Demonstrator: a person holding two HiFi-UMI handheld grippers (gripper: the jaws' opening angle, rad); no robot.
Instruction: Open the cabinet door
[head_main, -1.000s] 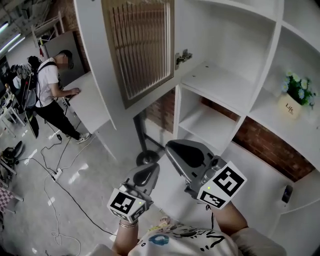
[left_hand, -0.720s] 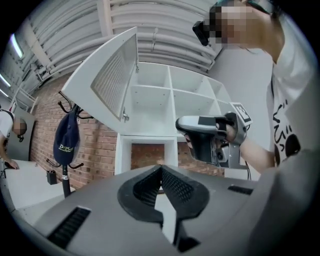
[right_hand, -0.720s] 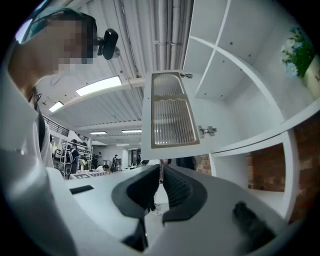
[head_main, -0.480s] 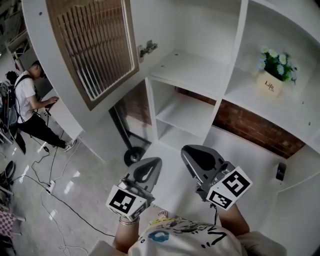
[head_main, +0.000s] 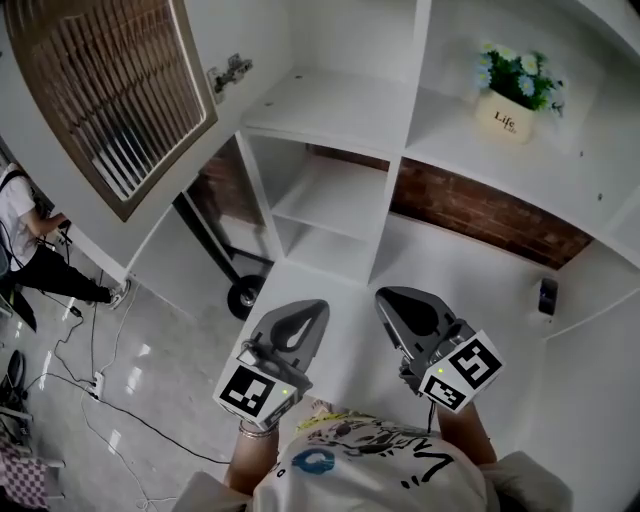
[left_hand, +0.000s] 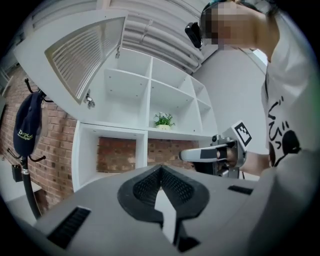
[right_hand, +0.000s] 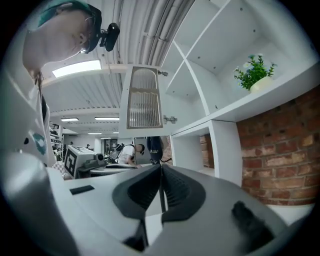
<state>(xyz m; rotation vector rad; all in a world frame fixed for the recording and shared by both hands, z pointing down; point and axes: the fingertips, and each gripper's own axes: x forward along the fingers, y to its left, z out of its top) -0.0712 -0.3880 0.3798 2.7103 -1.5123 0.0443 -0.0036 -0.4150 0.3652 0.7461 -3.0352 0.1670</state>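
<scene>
The cabinet door (head_main: 110, 90), white-framed with a brown slatted panel, stands swung wide open at the upper left, clear of the white cabinet (head_main: 330, 110); its hinge (head_main: 230, 72) shows bare. The door also shows in the left gripper view (left_hand: 82, 60) and the right gripper view (right_hand: 142, 100). My left gripper (head_main: 305, 312) and right gripper (head_main: 395, 297) sit side by side low near my chest, far from the door. Both are shut with nothing between the jaws (left_hand: 161, 167) (right_hand: 161, 167). The right gripper's jaws have just been closing on nothing.
A potted plant (head_main: 510, 95) stands on an upper shelf at the right. Brick wall shows behind the lower shelves. A wheeled black stand (head_main: 240, 295) is left of the cabinet, with a dark cap (left_hand: 27, 130) on it. A person (head_main: 20, 240) stands far left; cables cross the floor.
The head view has swung right, so the door and cabinet slid to the left in the picture. Both grippers stayed low near my chest, drawn farther from the open door.
</scene>
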